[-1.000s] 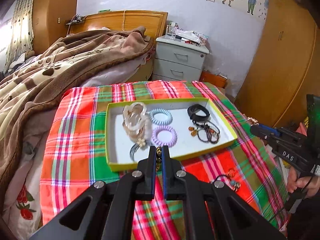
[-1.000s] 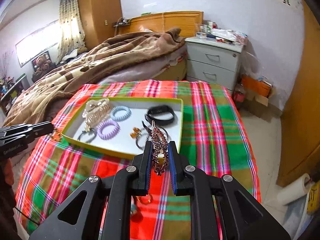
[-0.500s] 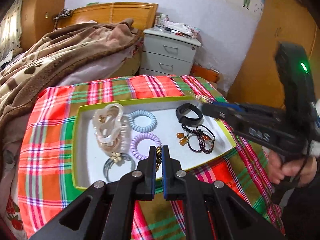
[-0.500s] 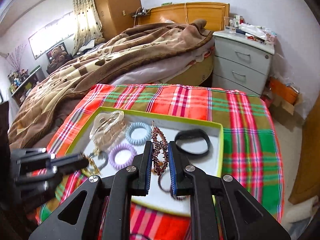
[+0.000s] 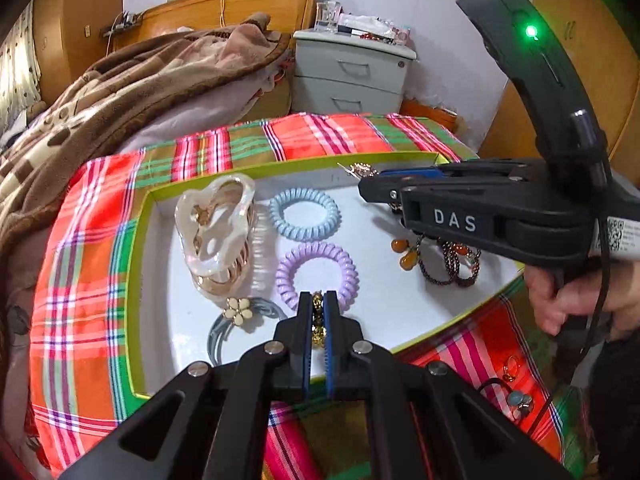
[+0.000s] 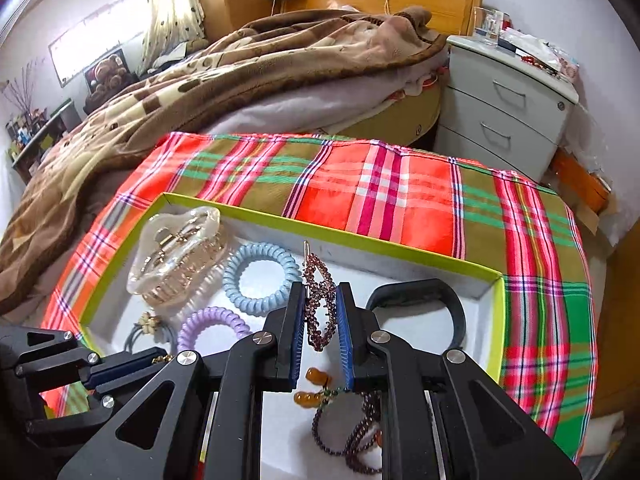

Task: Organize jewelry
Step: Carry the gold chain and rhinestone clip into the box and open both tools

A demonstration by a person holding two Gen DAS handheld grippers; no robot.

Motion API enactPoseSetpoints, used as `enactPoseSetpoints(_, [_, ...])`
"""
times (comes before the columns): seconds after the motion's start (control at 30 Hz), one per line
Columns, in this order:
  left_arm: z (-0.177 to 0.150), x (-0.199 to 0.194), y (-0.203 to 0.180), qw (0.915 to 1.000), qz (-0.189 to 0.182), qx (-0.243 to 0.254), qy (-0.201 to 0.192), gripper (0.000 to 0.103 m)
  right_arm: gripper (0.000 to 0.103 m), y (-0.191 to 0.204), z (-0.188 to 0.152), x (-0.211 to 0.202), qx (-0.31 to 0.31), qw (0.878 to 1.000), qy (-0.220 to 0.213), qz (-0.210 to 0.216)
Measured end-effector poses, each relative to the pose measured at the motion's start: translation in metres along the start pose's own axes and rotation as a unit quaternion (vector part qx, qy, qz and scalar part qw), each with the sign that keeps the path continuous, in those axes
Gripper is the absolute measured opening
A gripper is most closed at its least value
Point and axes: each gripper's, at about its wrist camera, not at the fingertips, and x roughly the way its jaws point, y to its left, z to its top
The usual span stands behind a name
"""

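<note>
At the bottom centre of the left wrist view, the left gripper (image 5: 318,300) is clenched on a small gold chain piece (image 5: 317,318) above the near part of the white tray (image 5: 140,264); at the bottom centre of the right wrist view, the right gripper (image 6: 319,294) grasps a purple rhinestone hair clip (image 6: 318,304) over the tray's middle; below it lie amber-and-purple beaded bracelets (image 6: 344,432); further in sit a lilac coil hair tie (image 5: 317,270), a grey tie with a flower (image 5: 239,312), a blue coil tie (image 5: 304,213), a clear claw clip (image 5: 218,228) and a black band (image 6: 420,300); the tray rests on a plaid cloth (image 6: 400,184); beyond, a brown blanket (image 6: 200,80) at upper left and a grey nightstand (image 6: 508,96) at upper right.
</note>
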Motion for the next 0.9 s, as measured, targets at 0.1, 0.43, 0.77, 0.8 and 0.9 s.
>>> enactPoseSetpoints(0.1, [-0.002, 0.005, 0.002, 1.0, 0.007, 0.001, 0.004, 0.005, 0.016, 0.0, 0.0, 0.007, -0.004, 1.0, 0.008, -0.004])
enactPoseSetpoints(0.43, [-0.004, 0.009, 0.003, 0.9999, 0.008, -0.003, 0.008, 0.005, 0.016, 0.003, 0.002, 0.019, -0.017, 0.999, 0.022, -0.02])
enactPoseSetpoints(0.77, [-0.004, 0.008, 0.005, 0.9998, 0.0, -0.014, 0.011, 0.014, 0.016, 0.002, 0.001, 0.021, -0.015, 0.999, 0.027, -0.015])
enactPoseSetpoints(0.8, [-0.004, 0.007, 0.005, 0.9998, 0.001, -0.014, 0.011, 0.018, 0.016, 0.002, 0.001, 0.02, -0.015, 0.999, 0.027, -0.015])
enactPoseSetpoints(0.9, [-0.004, 0.005, 0.005, 0.9998, 0.0, -0.017, 0.009, 0.022, 0.018, 0.002, 0.0, 0.018, -0.013, 1.0, 0.024, -0.014])
